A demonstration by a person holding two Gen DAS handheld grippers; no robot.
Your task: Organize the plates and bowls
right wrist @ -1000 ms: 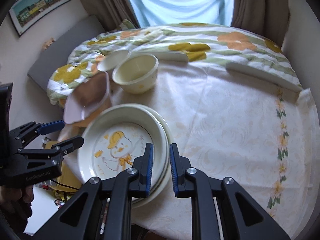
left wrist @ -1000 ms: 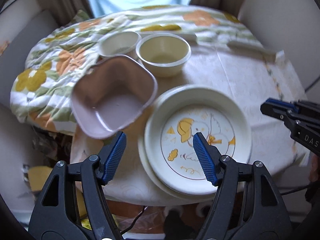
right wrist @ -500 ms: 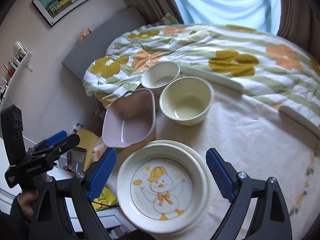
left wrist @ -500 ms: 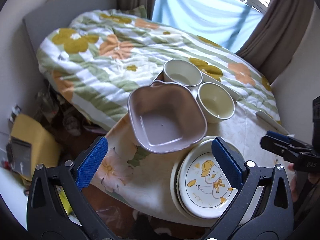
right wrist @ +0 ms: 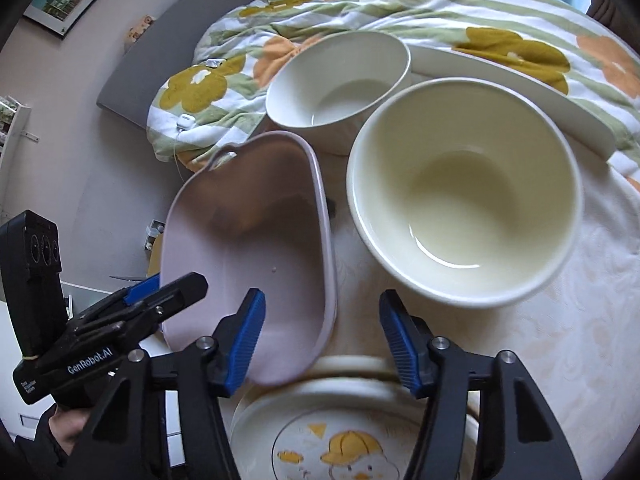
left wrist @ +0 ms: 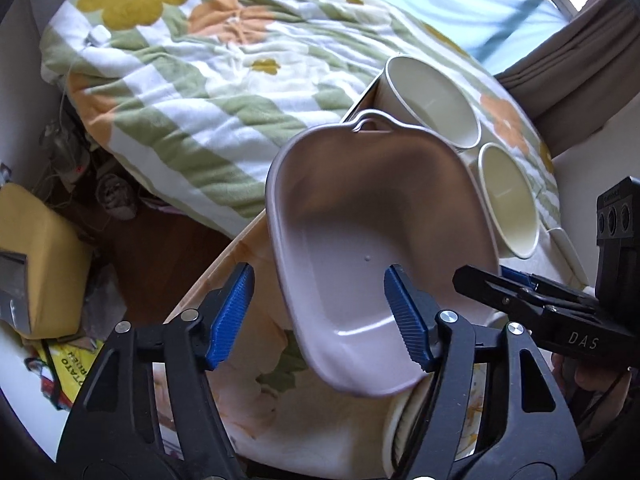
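Note:
A mauve squarish bowl (left wrist: 380, 248) (right wrist: 248, 248) lies tilted at the table's left edge, its near end over the rim of the stacked duck plates (right wrist: 340, 432) (left wrist: 400, 420). My left gripper (left wrist: 320, 316) (right wrist: 168, 286) straddles the bowl's left wall, one finger inside and one outside. Its jaws are closing, with a gap still showing at the outer pad. My right gripper (right wrist: 324, 340) (left wrist: 488, 276) straddles the opposite wall the same way, closing too, its pads off the rim. A cream bowl (right wrist: 464, 192) (left wrist: 508, 208) and a smaller white bowl (right wrist: 340, 76) (left wrist: 432, 100) stand behind.
A floral duvet (left wrist: 208, 60) covers the bed just past the table. A long white dish (right wrist: 512, 84) lies at the back edge. The table edge (left wrist: 224, 264) drops to a cluttered floor with a yellow box (left wrist: 40, 260). A person's hand (right wrist: 60, 428) holds the left gripper.
Both grippers have come down and in toward the mauve bowl. Their jaws spread wide half a second ago and have since narrowed around its two side walls.

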